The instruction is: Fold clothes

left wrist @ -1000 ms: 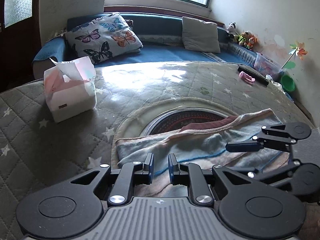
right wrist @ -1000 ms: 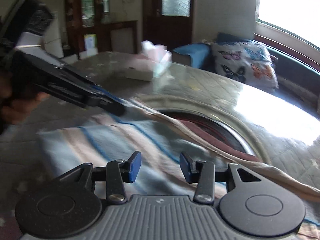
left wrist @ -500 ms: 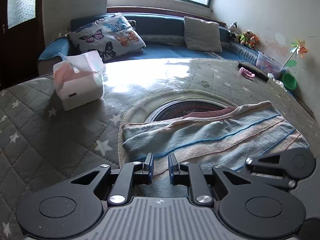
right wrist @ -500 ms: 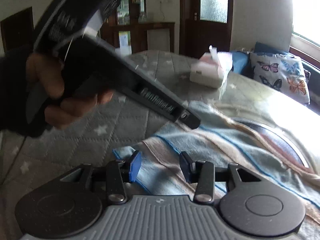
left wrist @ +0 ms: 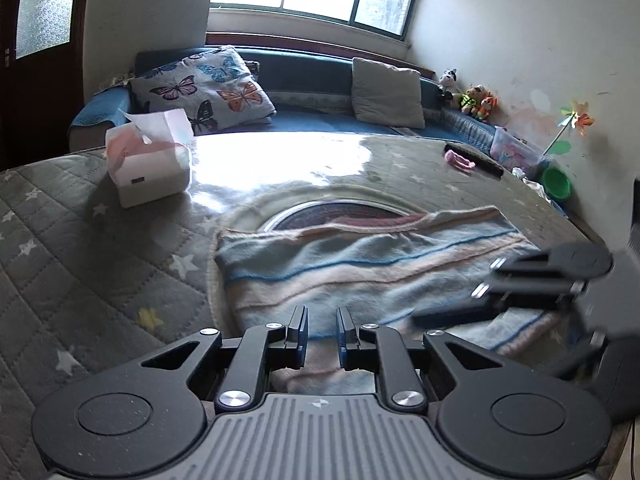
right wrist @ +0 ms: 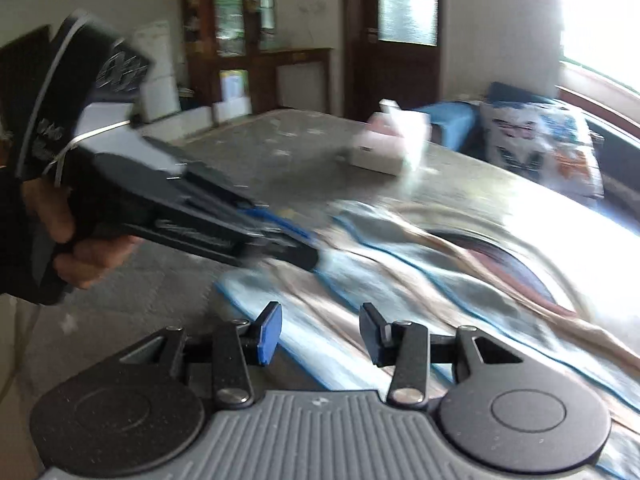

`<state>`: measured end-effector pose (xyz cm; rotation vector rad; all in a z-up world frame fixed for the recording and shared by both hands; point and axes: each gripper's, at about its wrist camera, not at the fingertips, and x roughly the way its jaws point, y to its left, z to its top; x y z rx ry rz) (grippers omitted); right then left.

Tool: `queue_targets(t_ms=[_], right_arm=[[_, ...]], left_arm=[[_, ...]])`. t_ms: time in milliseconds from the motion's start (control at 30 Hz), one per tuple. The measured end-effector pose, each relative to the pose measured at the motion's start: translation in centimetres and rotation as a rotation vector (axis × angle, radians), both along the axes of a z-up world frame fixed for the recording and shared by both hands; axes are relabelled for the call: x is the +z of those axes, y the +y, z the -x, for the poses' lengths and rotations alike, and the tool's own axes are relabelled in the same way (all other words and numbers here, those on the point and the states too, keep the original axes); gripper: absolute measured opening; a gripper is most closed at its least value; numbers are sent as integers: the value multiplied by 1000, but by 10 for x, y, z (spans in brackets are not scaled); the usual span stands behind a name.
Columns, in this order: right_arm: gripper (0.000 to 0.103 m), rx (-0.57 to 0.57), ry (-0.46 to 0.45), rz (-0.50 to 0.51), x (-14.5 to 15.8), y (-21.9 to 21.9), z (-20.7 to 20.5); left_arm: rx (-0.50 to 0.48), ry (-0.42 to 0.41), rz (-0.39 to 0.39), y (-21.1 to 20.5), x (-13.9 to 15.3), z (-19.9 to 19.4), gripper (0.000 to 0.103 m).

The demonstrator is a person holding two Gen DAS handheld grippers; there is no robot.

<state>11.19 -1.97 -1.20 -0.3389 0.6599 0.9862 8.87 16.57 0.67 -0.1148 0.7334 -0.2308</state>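
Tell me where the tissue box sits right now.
In the left wrist view the tissue box stands on the quilted table, far left, beyond the striped cloth and in front of the butterfly cushion.

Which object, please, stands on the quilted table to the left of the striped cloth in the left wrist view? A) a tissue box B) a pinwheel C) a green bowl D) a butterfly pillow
A: the tissue box stands on the quilted table, left of and beyond the striped cloth, with a tissue sticking up from its top.
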Motion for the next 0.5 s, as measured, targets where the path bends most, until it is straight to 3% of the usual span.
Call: queue_targets(t_ms=[200, 500], right_arm=[[43, -204, 8, 52, -4, -71, -17], [43, -509, 52, 79, -20, -175, -32]], left_arm=[[36, 44, 1, 6, -18, 3, 16], [63, 43, 1, 5, -18, 7, 16]])
